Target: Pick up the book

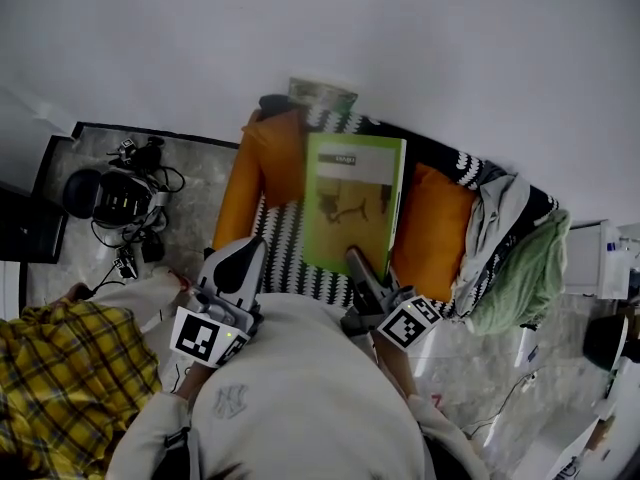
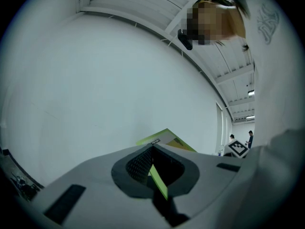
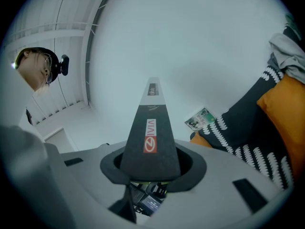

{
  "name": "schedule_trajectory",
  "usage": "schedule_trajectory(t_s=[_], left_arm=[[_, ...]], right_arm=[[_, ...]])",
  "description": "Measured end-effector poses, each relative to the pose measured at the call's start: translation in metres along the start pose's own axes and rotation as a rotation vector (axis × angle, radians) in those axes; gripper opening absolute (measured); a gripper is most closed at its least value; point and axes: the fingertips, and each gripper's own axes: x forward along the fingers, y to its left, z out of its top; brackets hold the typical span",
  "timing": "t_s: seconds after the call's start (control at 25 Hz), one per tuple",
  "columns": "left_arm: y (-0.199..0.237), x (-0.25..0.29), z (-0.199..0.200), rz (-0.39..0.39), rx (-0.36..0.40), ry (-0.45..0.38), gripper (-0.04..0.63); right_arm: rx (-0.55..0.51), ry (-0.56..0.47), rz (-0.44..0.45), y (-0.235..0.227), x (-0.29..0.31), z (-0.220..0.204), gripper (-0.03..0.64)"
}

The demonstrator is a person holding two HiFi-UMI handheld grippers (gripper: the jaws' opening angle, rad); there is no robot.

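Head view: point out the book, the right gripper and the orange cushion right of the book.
book [image 1: 352,203], head view, middle of its green cover.
right gripper [image 1: 354,259], head view, jaw tips at the book's lower edge.
cushion [image 1: 432,230], head view, middle of its face.

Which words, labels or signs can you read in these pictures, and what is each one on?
"VIA": red label on the book's dark edge, right gripper view.
Looks like "NY": grey emblem on the person's pale top.
Title on the book's green cover, head view: too small to read.
Print on the small card: too small to read.
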Motion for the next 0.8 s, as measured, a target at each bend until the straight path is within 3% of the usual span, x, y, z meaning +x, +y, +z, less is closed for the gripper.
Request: schedule_trajectory(t_s=[0.8], left_arm=[[-0.0027,0.0020,-0.0008,-0.024,-0.010,0.017,0.009]], right_arm=[[0.025,0.007,0.004,0.0019,0.0039,-0.0024,0.146]])
